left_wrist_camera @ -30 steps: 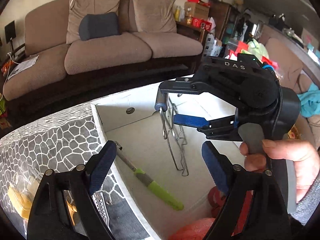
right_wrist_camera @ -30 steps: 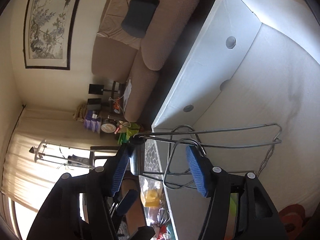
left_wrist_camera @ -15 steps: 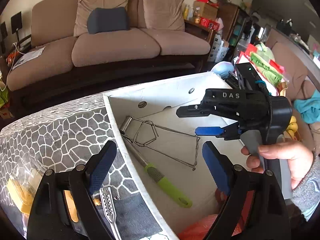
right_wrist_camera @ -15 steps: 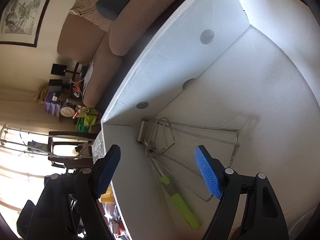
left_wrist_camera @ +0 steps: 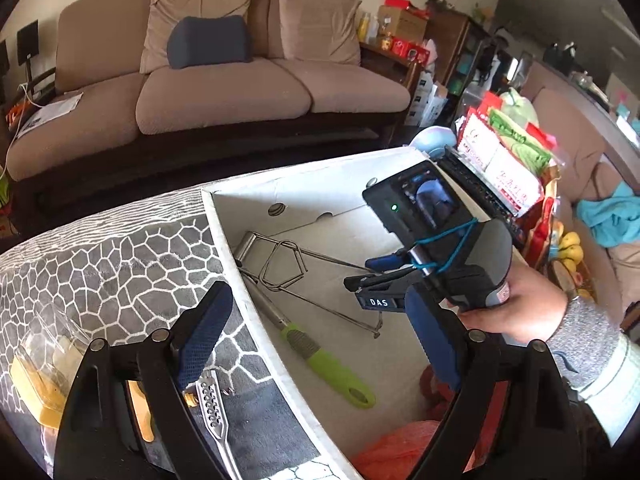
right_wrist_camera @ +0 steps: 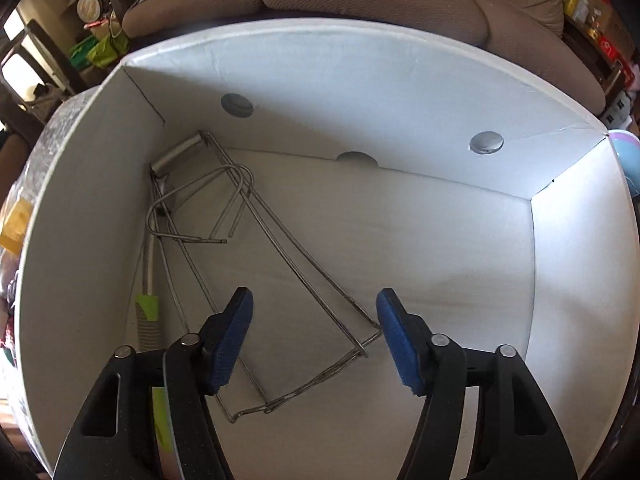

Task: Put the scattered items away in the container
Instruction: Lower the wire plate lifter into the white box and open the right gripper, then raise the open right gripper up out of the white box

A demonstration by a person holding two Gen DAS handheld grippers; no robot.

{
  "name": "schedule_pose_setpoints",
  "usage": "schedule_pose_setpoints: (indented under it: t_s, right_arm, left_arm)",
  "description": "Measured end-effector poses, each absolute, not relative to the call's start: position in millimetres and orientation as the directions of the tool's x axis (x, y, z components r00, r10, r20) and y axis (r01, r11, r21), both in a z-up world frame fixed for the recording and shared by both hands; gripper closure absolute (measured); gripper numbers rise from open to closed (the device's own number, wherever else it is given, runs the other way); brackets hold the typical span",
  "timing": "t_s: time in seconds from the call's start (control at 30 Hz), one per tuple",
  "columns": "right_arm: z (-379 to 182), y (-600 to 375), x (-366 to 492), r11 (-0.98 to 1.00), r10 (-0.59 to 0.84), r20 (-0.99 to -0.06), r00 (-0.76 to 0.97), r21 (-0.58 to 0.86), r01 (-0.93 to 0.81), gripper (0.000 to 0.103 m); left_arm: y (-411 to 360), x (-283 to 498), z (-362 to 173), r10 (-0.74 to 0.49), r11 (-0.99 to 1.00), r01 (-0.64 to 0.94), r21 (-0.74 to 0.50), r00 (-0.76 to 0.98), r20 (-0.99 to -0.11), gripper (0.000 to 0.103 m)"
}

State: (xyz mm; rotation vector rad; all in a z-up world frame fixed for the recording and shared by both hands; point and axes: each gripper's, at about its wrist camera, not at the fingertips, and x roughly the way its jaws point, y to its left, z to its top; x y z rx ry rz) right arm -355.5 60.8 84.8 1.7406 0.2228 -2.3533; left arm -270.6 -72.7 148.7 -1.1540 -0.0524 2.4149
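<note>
The right gripper [right_wrist_camera: 314, 334] hangs over the white box [right_wrist_camera: 360, 80] with its 2 blue pads [right_wrist_camera: 394, 338] spread wide and nothing between them. Just below and ahead of the tips, a wire rack [right_wrist_camera: 280, 264] lies flat on the box floor, its bent far end close under the right-hand pad, though whether the two touch cannot be told. Its metal roller end sits farther ahead and to the left, in the far left corner of the box. Left of the left-hand pad, a green-handled tool [right_wrist_camera: 148, 316] lies along the box's left wall, partly under the rack's wires.

The left gripper [left_wrist_camera: 316, 344] is also wide apart and holds nothing. It straddles the box's near wall [left_wrist_camera: 248, 300], with 1 pad over the patterned grey cloth [left_wrist_camera: 120, 272] outside and the other over the box interior. Between and beyond its pads the same wire rack [left_wrist_camera: 288, 268] and green-handled tool [left_wrist_camera: 332, 364] rest inside the box. Just beneath the left-hand pad, outside the box, a perforated metal utensil [left_wrist_camera: 212, 404] lies on the cloth, and farther left sits a clear packet with yellow contents [left_wrist_camera: 44, 364]. Ahead and to the right, the right gripper [left_wrist_camera: 376, 276] is seen from behind, held in the person's hand [left_wrist_camera: 516, 312]. Below the right-hand pad, something red and orange [left_wrist_camera: 400, 444] lies in the near corner of the box.
</note>
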Motion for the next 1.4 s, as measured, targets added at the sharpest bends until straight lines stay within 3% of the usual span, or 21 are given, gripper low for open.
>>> schedule_pose_setpoints:
  t_s: [0.03,0.13,0.27,0.5,0.63,0.83,1.1,1.4]
  right_arm:
    - [80,62,-354,-0.968,-0.061,-0.962,-0.266,-0.008,0.249,0.071]
    - [80,73,-351,-0.981,-0.056,-0.972,-0.227,0.011,0.193,0.084]
    - [82,100,-332,-0.989,-0.142,-0.980,-0.141,0.134,0.063,0.087]
    - [79,74,-279,-0.971,-0.137,-0.988,-0.074,0.119,0.205,0.083]
    - [88,68,-270,-0.965,-0.146,-0.984,-0.097,0.121,0.231,0.071]
    - [80,67,-267,-0.960,-0.236,-0.969,-0.072,0.221,0.172,0.068]
    - [99,57,-267,-0.949,-0.266,-0.951,-0.155,0.230,0.217,0.067]
    - [85,76,-284,-0.943,-0.326,-0.930,-0.172,0.308,0.125,0.066]
  left_arm:
    - [-72,-271,148,0.423,-0.893,-0.382,-0.237,-0.536,-0.731,0.016]
    - [-72,-270,142,0.429,-0.894,-0.361,-0.266,-0.516,-0.741,0.016]
    - [-71,-265,137,0.394,-0.909,-0.339,-0.241,-0.516,-0.760,0.016]
    - [-73,-256,134,0.350,-0.926,-0.314,-0.210,-0.503,-0.790,0.016]
    - [-77,-252,140,0.351,-0.926,-0.312,-0.214,-0.502,-0.790,0.016]
    - [-85,-251,146,0.361,-0.924,-0.309,-0.226,-0.508,-0.782,0.016]
    - [-92,-254,137,0.365,-0.925,-0.292,-0.244,-0.498,-0.787,0.016]
    - [-95,-254,134,0.353,-0.928,-0.293,-0.230,-0.496,-0.793,0.016]
